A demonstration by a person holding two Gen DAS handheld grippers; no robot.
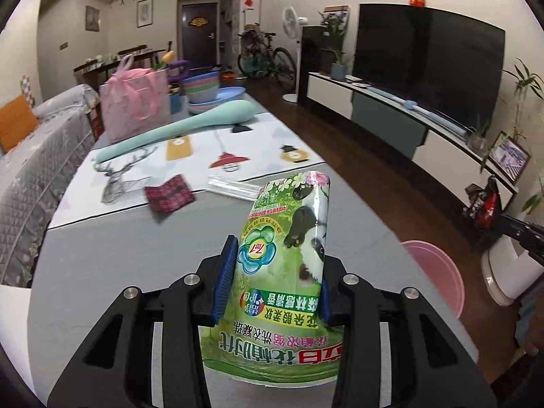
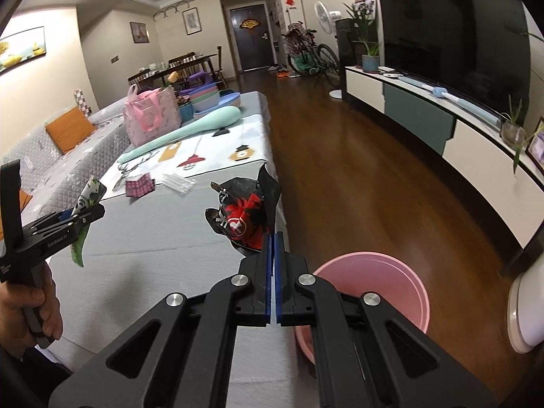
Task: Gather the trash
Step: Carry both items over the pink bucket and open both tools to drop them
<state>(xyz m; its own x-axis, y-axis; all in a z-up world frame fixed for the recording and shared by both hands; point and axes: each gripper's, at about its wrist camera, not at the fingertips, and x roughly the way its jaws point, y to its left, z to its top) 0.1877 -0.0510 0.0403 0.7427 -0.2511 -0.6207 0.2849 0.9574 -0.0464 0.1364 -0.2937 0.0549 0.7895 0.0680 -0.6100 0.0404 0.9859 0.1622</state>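
Note:
My left gripper (image 1: 277, 255) is shut on a green detergent pouch (image 1: 285, 272) and holds it above the grey table (image 1: 119, 265). It also shows in the right wrist view (image 2: 80, 212) at the left with the pouch (image 2: 86, 200). My right gripper (image 2: 273, 238) is shut on a crumpled red and black wrapper (image 2: 244, 214), held above the table's right edge. The wrapper also shows in the left wrist view (image 1: 484, 204) at the far right. A pink basin (image 2: 374, 292) stands on the floor beside the table, below and right of my right gripper; it also shows in the left wrist view (image 1: 438, 272).
On the table lie a dark red checked packet (image 1: 169, 193), a clear plastic wrapper (image 1: 234, 187), a long mint green object (image 1: 176, 129), a pink bag (image 1: 136, 105) and stacked bowls (image 1: 204, 88). A sofa (image 1: 37, 156) runs along the left. A TV cabinet (image 2: 442, 129) lines the right wall.

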